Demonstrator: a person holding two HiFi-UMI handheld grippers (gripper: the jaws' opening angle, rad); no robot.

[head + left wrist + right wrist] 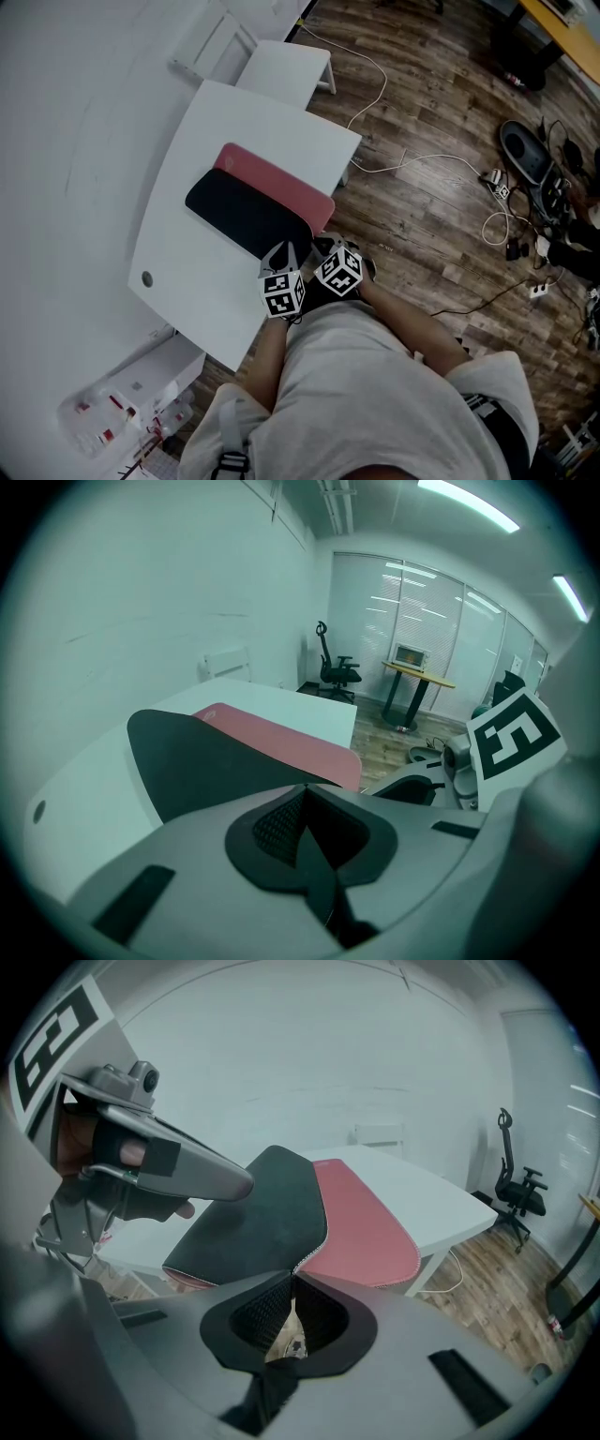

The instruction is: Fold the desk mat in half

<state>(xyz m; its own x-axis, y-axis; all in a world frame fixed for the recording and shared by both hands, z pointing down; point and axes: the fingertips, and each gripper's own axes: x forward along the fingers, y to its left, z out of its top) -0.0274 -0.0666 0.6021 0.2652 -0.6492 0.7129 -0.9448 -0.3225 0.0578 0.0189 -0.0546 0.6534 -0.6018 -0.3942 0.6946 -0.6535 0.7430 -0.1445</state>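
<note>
"Where is the desk mat [267, 206]?"

"It lies on the white bench [178, 272]. Its black underside is turned up over part of the pink side."

"What do the fingers do?"

"The left gripper [305, 787] has its fingers pinched tight on the thin black edge. The right gripper [292, 1277] pinches the same edge, just beside it."

"How do we fold it well?"

"I think both should go together, low and slow, to the far edge, so the edges match. They hold very close together, so the other end may sag."

"Which view helps most?"

"The head view shows the whole mat and how much pink is bare. The gripper views do not. But the right gripper view shows the pale stitching on the edge, and the hand [112, 1152] on the left gripper."
</note>
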